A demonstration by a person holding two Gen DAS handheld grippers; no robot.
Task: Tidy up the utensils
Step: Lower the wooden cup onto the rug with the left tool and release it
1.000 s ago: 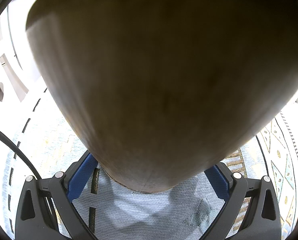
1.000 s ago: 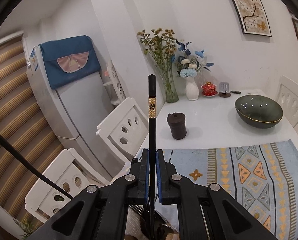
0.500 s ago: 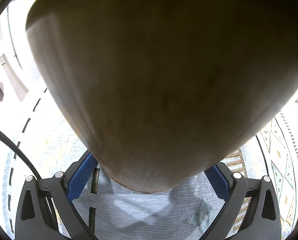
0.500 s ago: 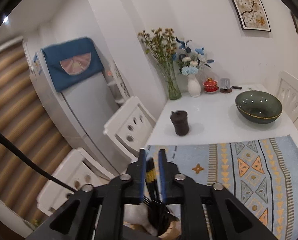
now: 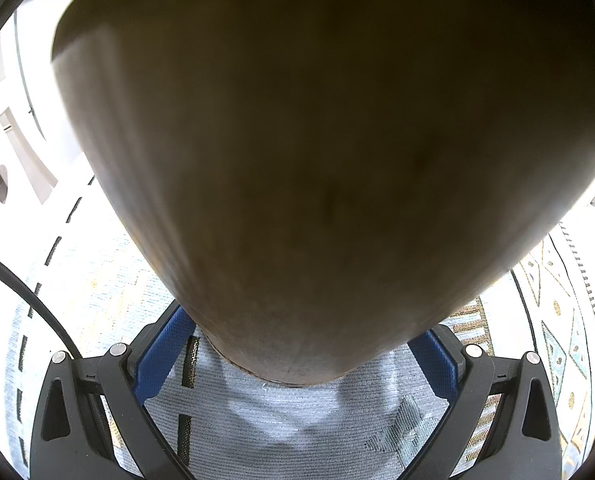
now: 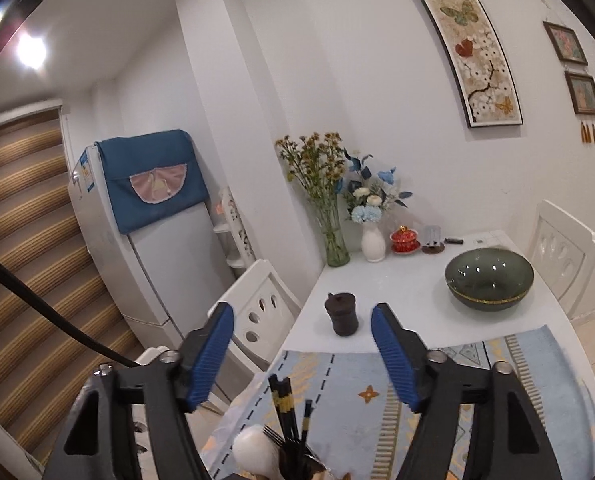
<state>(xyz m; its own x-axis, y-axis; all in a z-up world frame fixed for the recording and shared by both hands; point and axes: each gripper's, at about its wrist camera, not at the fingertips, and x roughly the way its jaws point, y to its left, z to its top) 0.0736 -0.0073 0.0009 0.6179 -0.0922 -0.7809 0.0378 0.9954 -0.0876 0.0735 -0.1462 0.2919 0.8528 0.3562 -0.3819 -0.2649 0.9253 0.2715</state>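
Small white-walled dining corner, with a white table (image 6: 409, 292) pushed against the wall and a patterned blue runner (image 6: 477, 376) across its near end. Farther back on the bare tabletop: a dark green bowl (image 6: 489, 280), a small dark lidded cup (image 6: 342, 314), a glass vase of dried flowers (image 6: 333, 236) and a white vase of blue blooms (image 6: 373, 240). Off to the left, a white chair (image 6: 257, 308) tucked at the table edge and a fridge (image 6: 149, 232) under a blue cover.

Right gripper (image 6: 301, 308) up above the runner, tipped only slightly downward, jaws spread wide and just been opening — nothing between the blue pads (image 6: 213, 352). Below it, at the bottom edge of the right wrist view, black chopsticks (image 6: 283, 404) with gold bands standing upright, clear of both pads, beside a white spoon (image 6: 253, 452) and a fork (image 6: 271, 434). All three bunched together in one dark container mouth, mostly cut off by the frame.

Left gripper (image 5: 299, 350) angled steeply down over the runner, clamped on a brown holder (image 5: 329, 160) — blue pads pressed against either side of its lower wall. So close to the left wrist camera as to fill nearly the whole view, blurred and dim; contents hidden from that side. Foot of the holder just over the woven runner, contact hard to judge.
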